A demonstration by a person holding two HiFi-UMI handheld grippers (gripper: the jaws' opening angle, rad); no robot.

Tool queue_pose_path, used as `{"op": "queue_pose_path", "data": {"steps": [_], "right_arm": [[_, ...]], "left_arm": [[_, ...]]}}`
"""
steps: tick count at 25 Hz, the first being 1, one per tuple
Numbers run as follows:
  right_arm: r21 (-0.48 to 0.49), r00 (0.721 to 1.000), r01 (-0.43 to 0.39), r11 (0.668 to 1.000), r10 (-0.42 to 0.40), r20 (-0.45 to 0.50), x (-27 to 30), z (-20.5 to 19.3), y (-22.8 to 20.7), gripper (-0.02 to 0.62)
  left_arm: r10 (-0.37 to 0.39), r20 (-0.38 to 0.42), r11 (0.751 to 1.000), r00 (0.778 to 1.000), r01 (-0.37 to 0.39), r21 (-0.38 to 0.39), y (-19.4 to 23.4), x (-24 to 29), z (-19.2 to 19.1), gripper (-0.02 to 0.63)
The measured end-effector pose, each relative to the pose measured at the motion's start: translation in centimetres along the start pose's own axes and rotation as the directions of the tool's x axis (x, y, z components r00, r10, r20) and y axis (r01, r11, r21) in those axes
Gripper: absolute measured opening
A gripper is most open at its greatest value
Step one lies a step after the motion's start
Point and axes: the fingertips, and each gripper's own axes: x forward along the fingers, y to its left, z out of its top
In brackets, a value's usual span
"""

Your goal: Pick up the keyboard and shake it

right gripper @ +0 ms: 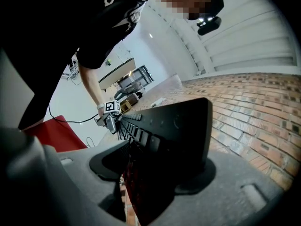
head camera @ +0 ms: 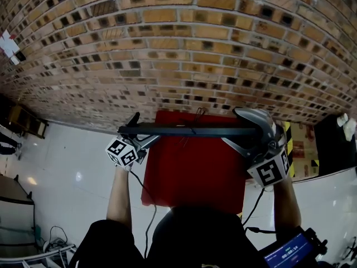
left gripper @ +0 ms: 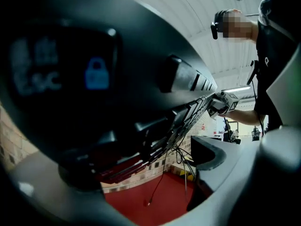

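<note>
step: shake | black slim plastic keyboard (head camera: 189, 130) held level, in the air above red table (head camera: 189, 177) | left hand-held gripper (head camera: 135, 133) and right hand-held gripper (head camera: 252, 132) clamp opposite ends | advice: short matched strokes; firm grip; mind dangling cable (left gripper: 161, 175)

Red table (head camera: 189, 177) against brick wall (head camera: 178, 49), on white floor (head camera: 78, 172).
</note>
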Motion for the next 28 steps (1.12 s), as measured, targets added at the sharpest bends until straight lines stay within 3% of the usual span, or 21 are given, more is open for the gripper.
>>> {"op": "queue_pose_path", "data": {"steps": [10, 13, 16, 18, 21, 24, 28], "right_arm": [[0.003, 1.000, -0.012, 1.000, 0.012, 0.002, -0.8, -0.4, 0.2, 0.275], [0.031, 1.000, -0.011, 0.999, 0.012, -0.008, -0.7, -1.0, 0.4, 0.275], [0.105, 1.000, 0.003, 0.994, -0.002, -0.016, -1.4, -2.3, 0.0, 0.275], [0.228, 0.999, 0.034, 0.973, -0.032, -0.011, -2.3, -3.8, -0.5, 0.275], [0.413, 0.987, 0.105, 0.905, -0.146, 0.069, -3.5, -4.8, -2.0, 0.275], [0.462, 0.976, 0.122, 0.879, -0.190, 0.103, -4.3, -6.2, -2.3, 0.276], [0.523, 0.980, 0.130, 0.842, -0.190, 0.062, -5.2, -9.0, -1.4, 0.284]], "left_arm": [[-0.008, 0.001, 1.000, 1.000, 0.008, 0.002, -0.6, 0.4, -0.1, 0.574], [-0.004, -0.004, 1.000, 1.000, 0.004, -0.011, -0.4, 0.7, -0.5, 0.574], [-0.019, 0.005, 0.999, 1.000, 0.019, 0.034, -1.1, 1.0, 0.8, 0.569], [-0.030, 0.018, 0.996, 0.999, 0.028, 0.086, -1.9, 1.3, 2.4, 0.555], [-0.017, 0.015, 0.981, 1.000, 0.014, 0.195, -3.7, 1.8, 5.2, 0.512], [0.008, 0.022, 0.955, 1.000, -0.014, 0.297, -4.6, 2.1, 6.5, 0.472], [-0.006, -0.003, 0.942, 1.000, 0.007, 0.336, -5.0, 3.4, 6.6, 0.472]]}}
